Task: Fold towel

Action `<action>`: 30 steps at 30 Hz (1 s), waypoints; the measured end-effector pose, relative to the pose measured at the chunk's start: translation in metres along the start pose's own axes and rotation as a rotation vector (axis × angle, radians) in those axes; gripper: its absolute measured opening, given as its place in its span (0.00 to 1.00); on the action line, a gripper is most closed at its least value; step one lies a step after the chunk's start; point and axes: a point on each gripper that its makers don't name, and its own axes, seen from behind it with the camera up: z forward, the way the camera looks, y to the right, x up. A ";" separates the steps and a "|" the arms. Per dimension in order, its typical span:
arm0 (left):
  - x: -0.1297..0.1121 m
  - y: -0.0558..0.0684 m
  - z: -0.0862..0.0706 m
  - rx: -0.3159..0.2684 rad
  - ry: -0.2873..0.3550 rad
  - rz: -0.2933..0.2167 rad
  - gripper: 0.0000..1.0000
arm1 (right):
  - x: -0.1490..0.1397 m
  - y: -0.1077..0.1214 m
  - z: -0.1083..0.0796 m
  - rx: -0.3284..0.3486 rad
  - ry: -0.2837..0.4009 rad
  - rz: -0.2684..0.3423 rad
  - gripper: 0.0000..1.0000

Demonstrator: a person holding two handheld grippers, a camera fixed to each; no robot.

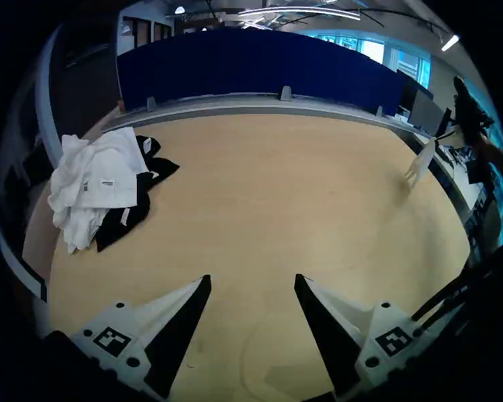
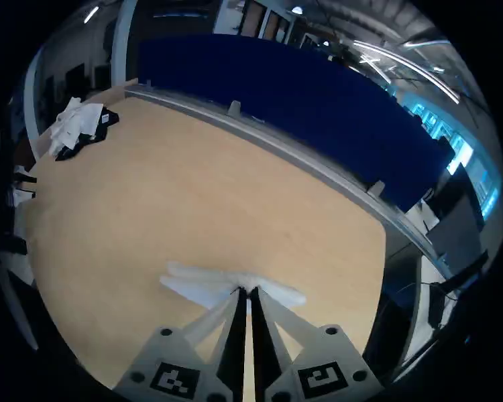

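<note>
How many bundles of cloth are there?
2: a heap of white and black cloths on the light wooden table, far left, and a folded white towel pinched by the right gripper. The heap may hide more pieces.

The right tongs (image 2: 247,290) are hiding the towel's (image 2: 201,281) pinched middle, and white laundry (image 1: 94,177) is covering much of a black garment (image 1: 124,221)

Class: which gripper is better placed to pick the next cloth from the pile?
Left. The left gripper is open and empty, facing the pile; the right gripper is shut on a white towel.
</note>
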 end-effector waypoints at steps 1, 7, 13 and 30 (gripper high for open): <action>0.000 0.000 0.000 0.001 0.000 0.000 0.92 | 0.000 0.000 0.001 0.001 0.000 -0.001 0.04; 0.000 0.001 0.002 0.005 -0.003 -0.001 0.92 | -0.009 0.002 0.005 0.008 -0.013 -0.003 0.04; 0.001 0.005 0.004 0.004 -0.005 0.005 0.92 | -0.038 0.002 0.005 0.010 -0.050 0.000 0.04; -0.003 0.010 0.007 0.007 -0.019 0.027 0.92 | -0.150 -0.001 0.005 -0.024 -0.200 0.072 0.04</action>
